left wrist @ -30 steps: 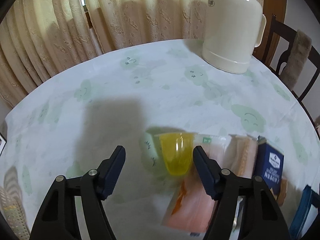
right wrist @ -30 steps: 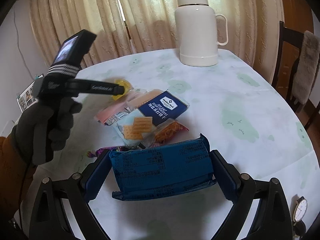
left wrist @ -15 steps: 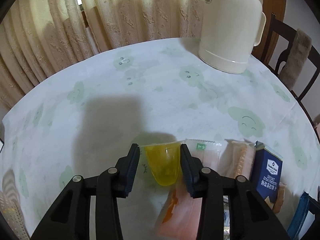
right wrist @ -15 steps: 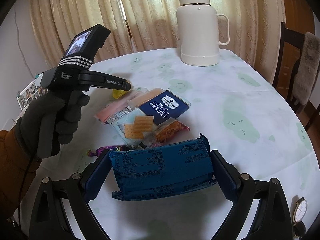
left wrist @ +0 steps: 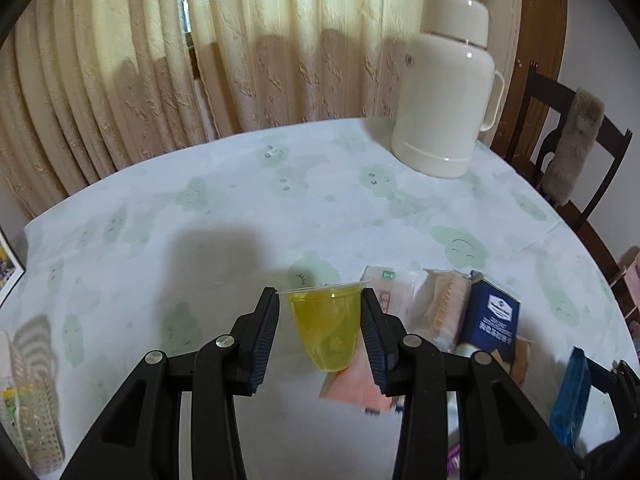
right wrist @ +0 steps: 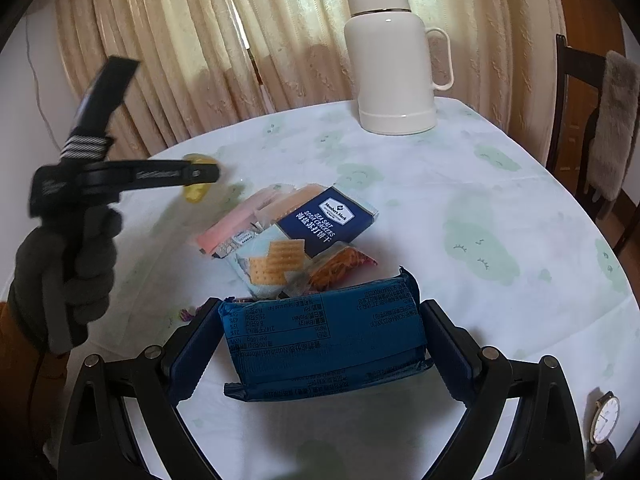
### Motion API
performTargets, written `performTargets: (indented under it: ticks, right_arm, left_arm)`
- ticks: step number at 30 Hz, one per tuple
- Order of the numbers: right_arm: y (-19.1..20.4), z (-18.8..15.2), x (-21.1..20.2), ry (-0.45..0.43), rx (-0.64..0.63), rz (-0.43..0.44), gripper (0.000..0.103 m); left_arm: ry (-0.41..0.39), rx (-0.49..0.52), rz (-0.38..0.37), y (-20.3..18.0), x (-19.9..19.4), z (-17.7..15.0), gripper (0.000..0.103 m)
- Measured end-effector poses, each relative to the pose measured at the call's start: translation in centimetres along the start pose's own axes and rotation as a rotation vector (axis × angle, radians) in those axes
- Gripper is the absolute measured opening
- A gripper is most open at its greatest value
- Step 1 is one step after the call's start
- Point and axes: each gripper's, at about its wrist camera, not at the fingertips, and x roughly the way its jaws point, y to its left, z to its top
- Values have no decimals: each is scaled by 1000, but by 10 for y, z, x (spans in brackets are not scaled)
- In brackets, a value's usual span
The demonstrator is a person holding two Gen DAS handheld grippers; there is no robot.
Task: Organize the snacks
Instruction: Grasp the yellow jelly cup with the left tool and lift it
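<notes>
Between the left gripper [left wrist: 320, 322] pads sits a clear yellow jelly cup [left wrist: 325, 326], clamped and lifted off the counter [left wrist: 224, 216]. Right gripper [right wrist: 320, 344] squeezes a dark blue snack pack [right wrist: 324, 340], other snacks [right wrist: 288, 232] just beyond.

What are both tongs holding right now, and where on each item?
Left tongs: yellow jelly cup, pinched at its sides below the rim. Right tongs: blue packet, clamped across its two ends.
</notes>
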Motion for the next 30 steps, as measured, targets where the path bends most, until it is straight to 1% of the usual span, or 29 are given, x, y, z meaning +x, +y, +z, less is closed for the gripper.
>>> performTargets:
  ticks: [8, 14, 20, 23, 25, 30]
  right_arm:
    - [-1, 0, -8, -45, 10, 8, 95]
    - [-1, 0, -11, -67, 12, -1, 95]
    - [-5, 0, -11, -73, 40, -23, 95]
    - [-3, 0, -10, -72, 38, -48, 95]
    - [-2, 0, -11, -74, 38, -62, 95]
    - [5, -6, -16, -78, 78, -43, 95]
  left_arm:
    - [-76, -25, 26, 18, -49, -16, 38]
    - [-132, -64, 47, 42, -84, -31, 38]
    - [-121, -136, 46, 68, -97, -48, 38]
    - [-141, -143, 83, 78, -104, -55, 38]
    - [-154, -152, 92, 85, -110, -59, 38]
    - [-182, -185, 99, 106, -125, -67, 38]
